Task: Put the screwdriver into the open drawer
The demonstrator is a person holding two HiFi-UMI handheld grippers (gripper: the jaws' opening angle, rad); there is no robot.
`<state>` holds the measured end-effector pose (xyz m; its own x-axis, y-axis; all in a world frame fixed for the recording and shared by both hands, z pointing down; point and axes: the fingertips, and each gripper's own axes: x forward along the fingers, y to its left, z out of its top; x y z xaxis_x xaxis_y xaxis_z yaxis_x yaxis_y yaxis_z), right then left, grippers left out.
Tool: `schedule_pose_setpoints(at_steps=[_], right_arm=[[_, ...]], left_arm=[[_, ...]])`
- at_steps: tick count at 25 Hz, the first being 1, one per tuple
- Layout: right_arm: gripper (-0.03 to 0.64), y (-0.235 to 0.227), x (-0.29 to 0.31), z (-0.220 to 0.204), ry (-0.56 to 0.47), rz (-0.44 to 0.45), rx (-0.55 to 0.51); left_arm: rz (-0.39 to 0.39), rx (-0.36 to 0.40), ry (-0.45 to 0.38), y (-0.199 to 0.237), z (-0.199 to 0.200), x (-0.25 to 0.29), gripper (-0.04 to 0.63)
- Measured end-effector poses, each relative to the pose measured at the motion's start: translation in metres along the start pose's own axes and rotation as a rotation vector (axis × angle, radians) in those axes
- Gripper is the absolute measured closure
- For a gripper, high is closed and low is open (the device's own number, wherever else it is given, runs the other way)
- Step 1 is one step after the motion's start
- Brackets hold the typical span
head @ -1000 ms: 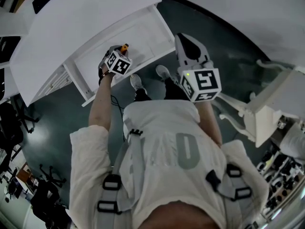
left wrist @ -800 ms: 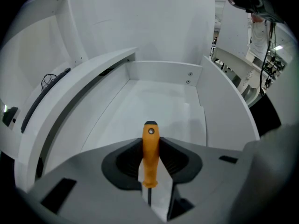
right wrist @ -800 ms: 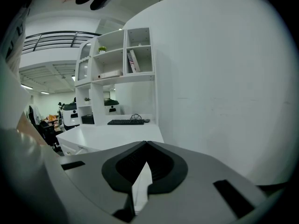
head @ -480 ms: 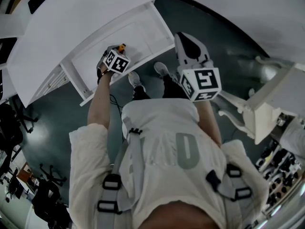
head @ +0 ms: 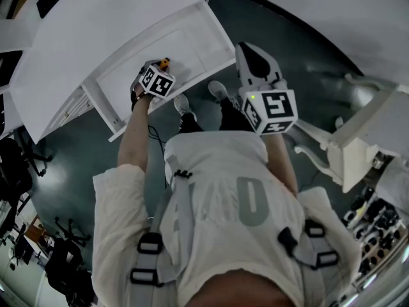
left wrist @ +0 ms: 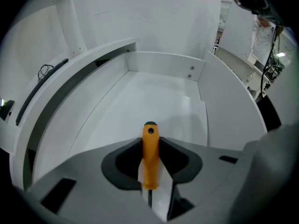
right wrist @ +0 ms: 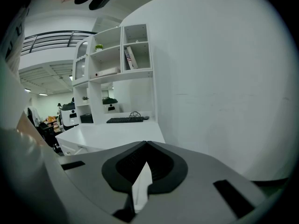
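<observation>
The orange-handled screwdriver [left wrist: 150, 155] is clamped between the jaws of my left gripper [left wrist: 150, 143], handle end pointing away and its thin metal shaft running back toward the camera. In the head view the left gripper [head: 160, 69] points steeply down over the open white drawer [head: 192, 43], with the screwdriver's orange handle [head: 165, 62] showing just past the marker cube. Below the tool lies the drawer's bare floor [left wrist: 140, 101]. My right gripper [head: 248, 51] hangs to the right of the drawer, above the dark floor. Its jaws [right wrist: 147, 143] are shut with nothing between them.
The drawer sticks out from a white desk [head: 96, 18]. Black office chairs [head: 16, 171] stand at the left and white furniture [head: 364, 146] at the right. The right gripper view faces a white wall, shelves [right wrist: 117, 55] and a keyboard [right wrist: 124, 120] on a desk.
</observation>
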<state>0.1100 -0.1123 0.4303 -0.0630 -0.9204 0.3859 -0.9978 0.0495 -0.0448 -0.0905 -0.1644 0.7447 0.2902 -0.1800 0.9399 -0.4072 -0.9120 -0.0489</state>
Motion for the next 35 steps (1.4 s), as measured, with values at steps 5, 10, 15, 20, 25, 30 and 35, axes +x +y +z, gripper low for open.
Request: schedule_pose_setpoints(at_steps=[5, 10, 15, 20, 25, 30, 35], right_arm=[[0.615, 0.000, 0.000, -0.001, 0.002, 0.014, -0.002], [0.615, 0.004, 0.005, 0.000, 0.005, 0.024, -0.004], [0.615, 0.004, 0.008, 0.001, 0.002, 0.032, -0.002], [0.615, 0.001, 0.007, 0.000, 0.002, 0.037, -0.004], [0.615, 0.003, 0.010, 0.005, -0.006, 0.054, -0.008], [0.615, -0.004, 0.009, 0.009, -0.018, 0.057, -0.010], [0.615, -0.006, 0.012, 0.015, -0.032, 0.065, -0.014]], left_arm=[[-0.014, 0.001, 0.012, -0.005, 0.001, 0.001, 0.480], [-0.026, -0.002, 0.021, -0.001, 0.001, 0.000, 0.470], [-0.029, -0.076, 0.016, 0.005, -0.001, 0.001, 0.421], [-0.076, -0.149, 0.010, 0.002, 0.004, -0.003, 0.367], [-0.078, -0.136, -0.016, 0.000, 0.021, -0.006, 0.355], [-0.067, -0.157, -0.025, -0.001, 0.034, -0.006, 0.354], [-0.018, -0.154, -0.057, 0.010, 0.048, -0.013, 0.354]])
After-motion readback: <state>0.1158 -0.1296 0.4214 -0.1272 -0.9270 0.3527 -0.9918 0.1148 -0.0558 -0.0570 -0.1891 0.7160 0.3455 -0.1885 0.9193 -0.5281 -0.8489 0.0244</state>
